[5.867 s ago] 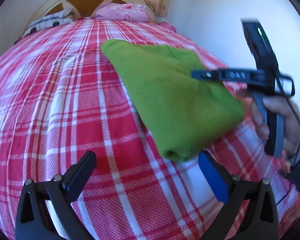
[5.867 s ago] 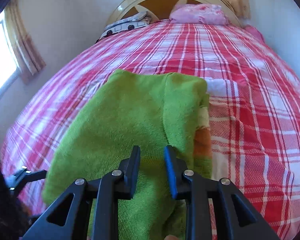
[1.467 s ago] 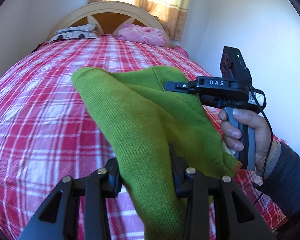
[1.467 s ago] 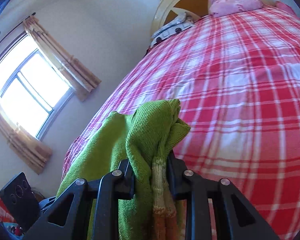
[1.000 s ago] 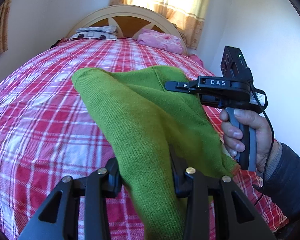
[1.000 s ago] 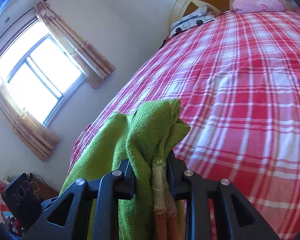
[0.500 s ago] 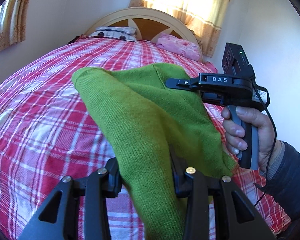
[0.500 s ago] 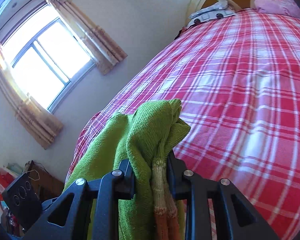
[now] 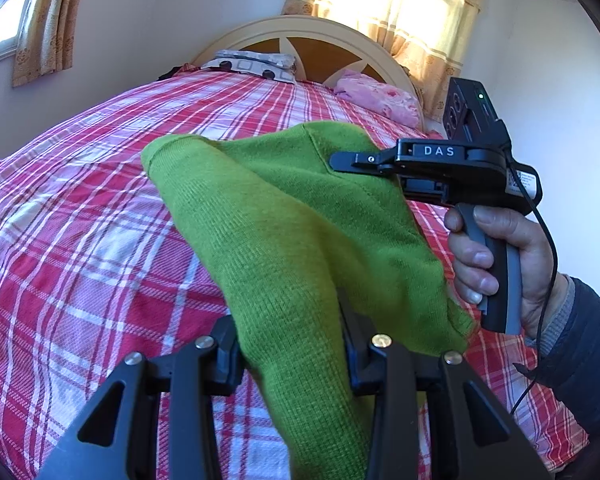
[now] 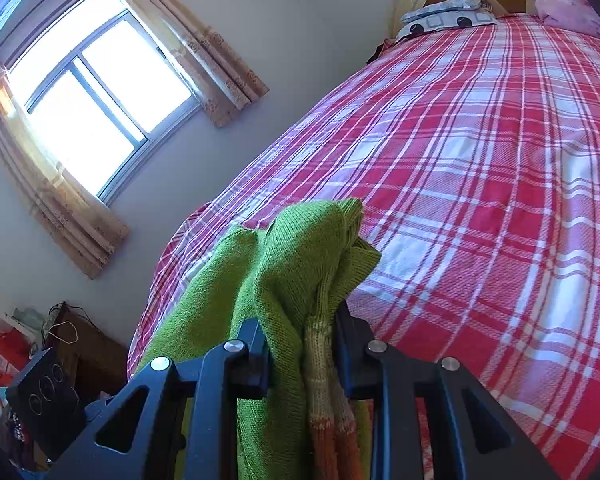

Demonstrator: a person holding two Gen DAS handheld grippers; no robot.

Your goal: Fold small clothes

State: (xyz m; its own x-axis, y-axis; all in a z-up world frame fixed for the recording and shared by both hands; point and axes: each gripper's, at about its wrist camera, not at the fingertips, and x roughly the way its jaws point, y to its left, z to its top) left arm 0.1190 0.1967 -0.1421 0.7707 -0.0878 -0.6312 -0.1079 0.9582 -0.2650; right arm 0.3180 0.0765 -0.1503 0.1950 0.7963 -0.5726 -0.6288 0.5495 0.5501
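A folded green knit garment (image 9: 284,232) with an orange and pale striped cuff (image 10: 324,412) is held in the air above the red plaid bed (image 9: 80,240). My left gripper (image 9: 292,344) is shut on its near end. My right gripper (image 10: 300,344) is shut on the other end; in the left wrist view it (image 9: 340,162) reaches in from the right, held by a hand. The garment (image 10: 296,264) hangs between the two grippers and hides both sets of fingertips.
Pillows (image 9: 252,64) and a pink bundle (image 9: 376,96) lie by the cream headboard (image 9: 300,36). A curtained window (image 10: 96,108) is on the left wall. Bags and a dark cabinet (image 10: 88,352) stand on the floor beside the bed (image 10: 480,168).
Both grippers took hold of the garment and lifted it off the bed. Over the last second both have swung leftward with it, bringing the left wall and window into view.
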